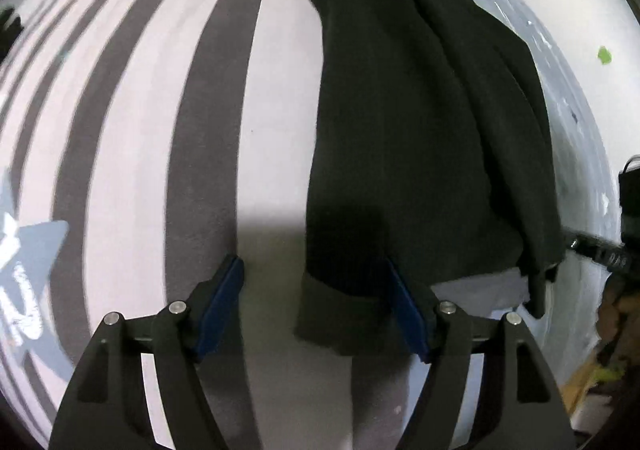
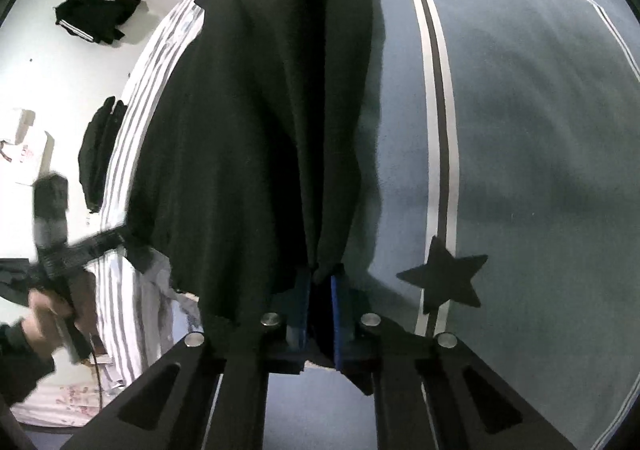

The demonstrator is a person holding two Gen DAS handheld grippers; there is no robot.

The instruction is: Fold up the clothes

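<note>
The black garment (image 2: 256, 122) hangs in long folds above the bed, lifted by one corner. The right gripper (image 2: 320, 304) has this corner pinched between its blue pads (image 2: 335, 314), which stand narrow with the cloth between them. The left gripper (image 1: 316, 310) is wide apart and holds nothing; its right pad (image 1: 406, 314) is just beside the lower edge of the garment (image 1: 420, 122), and I cannot tell if it touches. In the right view the left gripper (image 2: 72, 246) shows at the side, blurred, with the person's hand (image 2: 48, 314) on it.

I think the step in hand is to take the garment up and spread it before the first fold. The next move probably calls for the left gripper to come around the free lower edge and close on it, so both corners are held and the cloth can be laid flat. The cloth is loose and heavy-looking, so the edge may slip away from the pads.

Below is a bed cover (image 2: 540, 130), blue-grey on one part with a dark star (image 2: 444, 278), and with grey and white stripes (image 1: 120, 130) on the other. Around is a white wall (image 2: 40, 50) with dark clothes (image 2: 96, 16) hanging on it
</note>
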